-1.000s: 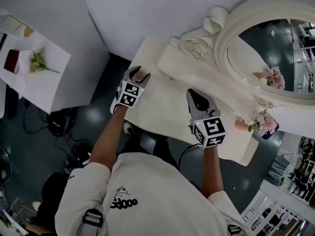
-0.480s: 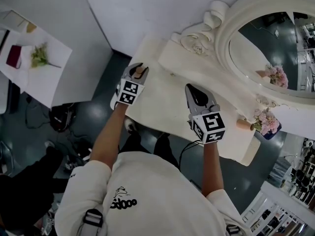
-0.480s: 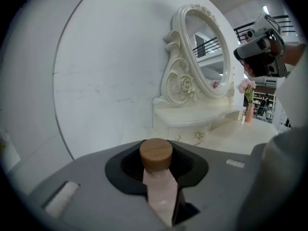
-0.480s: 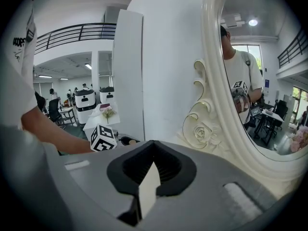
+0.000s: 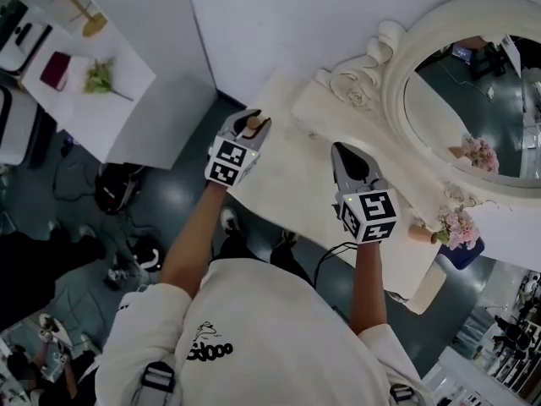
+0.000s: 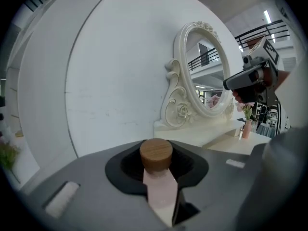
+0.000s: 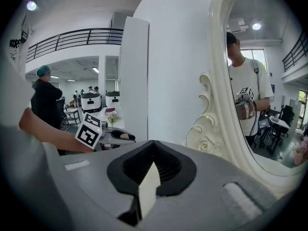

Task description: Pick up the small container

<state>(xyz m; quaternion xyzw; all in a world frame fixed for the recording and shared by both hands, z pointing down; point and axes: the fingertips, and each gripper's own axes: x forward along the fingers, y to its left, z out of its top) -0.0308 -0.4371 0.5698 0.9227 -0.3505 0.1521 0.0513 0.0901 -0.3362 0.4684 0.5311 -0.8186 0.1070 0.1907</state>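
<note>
The small container (image 5: 250, 126) is a pale pink bottle with a round wooden cap (image 6: 156, 154). My left gripper (image 5: 254, 123) is shut on it at the left end of the cream dressing table (image 5: 287, 184), and the cap stands up between the dark pads. Whether the bottle still touches the table is hidden. Further right over the tabletop, my right gripper (image 5: 345, 152) is shut and empty, with only a thin slit between its jaws (image 7: 147, 177). It points at the mirror's base. The left gripper (image 7: 118, 136) also shows in the right gripper view.
An oval mirror (image 5: 473, 100) in a carved cream frame stands along the back of the table. A vase of pink flowers (image 5: 456, 227) and a second small corked bottle (image 5: 417, 232) sit at the right end. A white side table (image 5: 101, 74) with a plant stands far left.
The left jaws have closed on the pink bottle, which stood between them open a second ago. The right gripper has barely moved. The head view has shifted a little.
</note>
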